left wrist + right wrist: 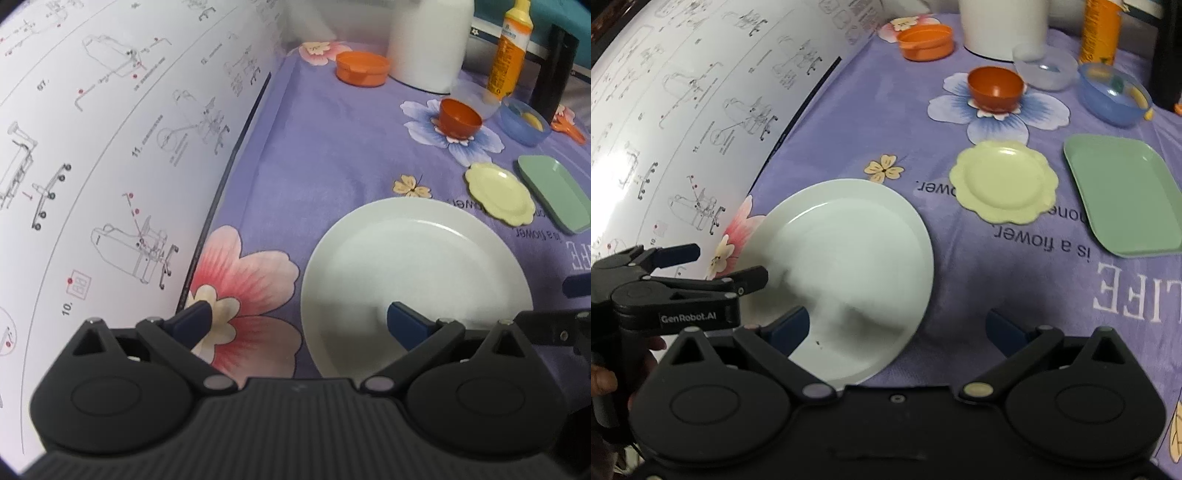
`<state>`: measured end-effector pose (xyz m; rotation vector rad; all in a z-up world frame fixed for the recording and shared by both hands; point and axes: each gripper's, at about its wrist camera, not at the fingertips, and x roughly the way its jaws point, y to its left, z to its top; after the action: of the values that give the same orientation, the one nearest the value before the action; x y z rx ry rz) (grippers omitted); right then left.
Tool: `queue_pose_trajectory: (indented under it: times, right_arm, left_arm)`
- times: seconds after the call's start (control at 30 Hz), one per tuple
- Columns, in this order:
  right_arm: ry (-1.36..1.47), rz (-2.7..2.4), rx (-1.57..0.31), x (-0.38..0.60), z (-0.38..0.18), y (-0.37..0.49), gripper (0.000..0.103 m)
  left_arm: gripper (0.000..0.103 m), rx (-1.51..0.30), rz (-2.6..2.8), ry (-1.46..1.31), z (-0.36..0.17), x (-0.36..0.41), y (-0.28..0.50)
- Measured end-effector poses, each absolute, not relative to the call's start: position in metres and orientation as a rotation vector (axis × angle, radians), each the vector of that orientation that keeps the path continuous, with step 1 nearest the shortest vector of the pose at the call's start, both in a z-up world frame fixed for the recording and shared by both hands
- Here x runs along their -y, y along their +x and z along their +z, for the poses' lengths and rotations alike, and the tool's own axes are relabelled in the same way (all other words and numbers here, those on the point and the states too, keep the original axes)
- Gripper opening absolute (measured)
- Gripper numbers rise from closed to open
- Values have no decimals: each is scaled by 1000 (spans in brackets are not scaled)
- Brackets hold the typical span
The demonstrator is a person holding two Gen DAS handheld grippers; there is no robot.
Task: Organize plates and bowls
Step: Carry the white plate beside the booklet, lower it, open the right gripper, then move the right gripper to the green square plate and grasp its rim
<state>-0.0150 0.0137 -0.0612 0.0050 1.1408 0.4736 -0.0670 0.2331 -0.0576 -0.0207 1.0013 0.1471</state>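
Purple floral cloth [871, 110] covers the work surface, and a large white sheet of assembly diagrams [110, 147] fills the left side of both views. Low in the centre of the right wrist view lies a big white plate [846, 258], flat on the cloth; the same plate sits at lower right in the left wrist view. The left gripper [299, 321] hangs low over the plate's left edge with its fingers wide apart, one over a pink printed flower, the other over the plate, gripping nothing. The right gripper [897, 328] is also spread wide and empty, its left finger over the plate's near rim, its right finger over bare cloth. To the right of centre lies a scalloped yellow plate [1003, 182], with a green rectangular tray [1126, 195] just beside it at the right edge. Toward the top sit an orange bowl [995, 88], a clear bowl [1045, 66], a blue bowl [1113, 94] and an orange lidded container [925, 40], well apart from the white plate.
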Motion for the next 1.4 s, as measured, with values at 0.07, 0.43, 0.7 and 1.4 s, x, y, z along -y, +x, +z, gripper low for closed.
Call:
queue_pose_trajectory:
  times: [0.07,0.43,0.7,1.4]
  right_arm:
    - [20,475,-1141,-11,-60,-16,103]
    - [61,519,-1083,-2,-47,-22,103]
    - [130,492,-1032,27,-42,-21,103]
    - [260,177,-868,173,-41,2,103]
  left_arm:
    - [103,-992,145,-14,-54,-230,-66]
    - [103,-967,116,-49,-38,-214,-64]
    - [103,-975,102,-9,-32,-191,-54]
    - [103,-940,-75,107,-24,-71,8]
